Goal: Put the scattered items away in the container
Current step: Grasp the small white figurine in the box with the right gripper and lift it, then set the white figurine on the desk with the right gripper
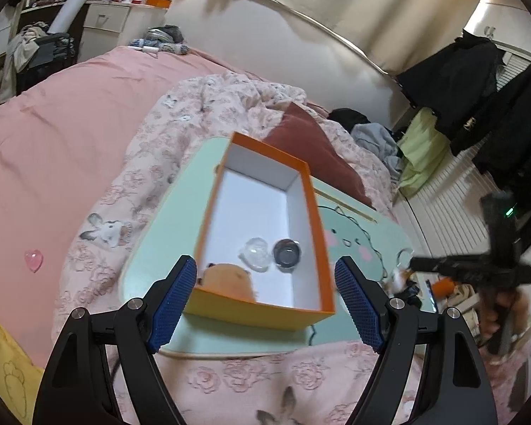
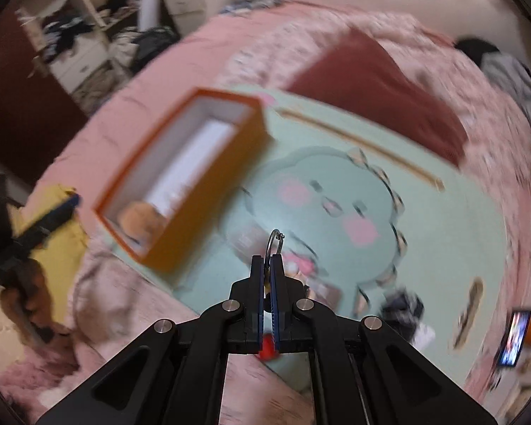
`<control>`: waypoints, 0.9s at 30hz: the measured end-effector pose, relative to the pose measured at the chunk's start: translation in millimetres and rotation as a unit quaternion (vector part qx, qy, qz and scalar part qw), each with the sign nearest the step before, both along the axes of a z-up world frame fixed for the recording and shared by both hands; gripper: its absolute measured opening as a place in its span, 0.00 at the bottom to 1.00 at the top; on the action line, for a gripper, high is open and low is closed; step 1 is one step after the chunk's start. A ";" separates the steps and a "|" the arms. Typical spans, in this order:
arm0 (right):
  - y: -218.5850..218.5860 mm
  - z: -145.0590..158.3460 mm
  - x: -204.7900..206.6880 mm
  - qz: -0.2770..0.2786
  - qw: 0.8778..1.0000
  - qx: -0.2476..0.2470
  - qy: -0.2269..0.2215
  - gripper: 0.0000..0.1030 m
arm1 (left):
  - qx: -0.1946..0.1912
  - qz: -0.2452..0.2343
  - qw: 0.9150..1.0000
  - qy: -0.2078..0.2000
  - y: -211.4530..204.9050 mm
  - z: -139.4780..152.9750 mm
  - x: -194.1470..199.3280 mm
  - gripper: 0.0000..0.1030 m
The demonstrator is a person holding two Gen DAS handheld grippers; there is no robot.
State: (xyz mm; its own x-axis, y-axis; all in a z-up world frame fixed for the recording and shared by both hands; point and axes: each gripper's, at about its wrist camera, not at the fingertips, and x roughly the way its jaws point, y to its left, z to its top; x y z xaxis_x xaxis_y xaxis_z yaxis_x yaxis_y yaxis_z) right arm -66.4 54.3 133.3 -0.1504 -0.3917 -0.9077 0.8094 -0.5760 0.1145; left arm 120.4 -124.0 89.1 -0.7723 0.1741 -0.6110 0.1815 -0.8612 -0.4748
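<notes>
My right gripper (image 2: pixel 270 260) is clamped on a thin metal key ring (image 2: pixel 275 239), clear of the mint tray, for carrying to the orange cardboard box (image 1: pixel 301 191). My left gripper (image 1: pixel 265 294) straddles the box's near end, spread wide, probably to steady it.

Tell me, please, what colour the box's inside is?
White inside the orange box, clearest in the left wrist view.

Soft indoor light; right view motion-blurred, fisheye edges dark.
</notes>
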 end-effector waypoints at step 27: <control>92.1 7.3 19.1 -0.144 0.972 -0.165 0.089 0.73 | -0.144 -0.092 0.972 -0.163 45.8 4.5 -111.3 0.78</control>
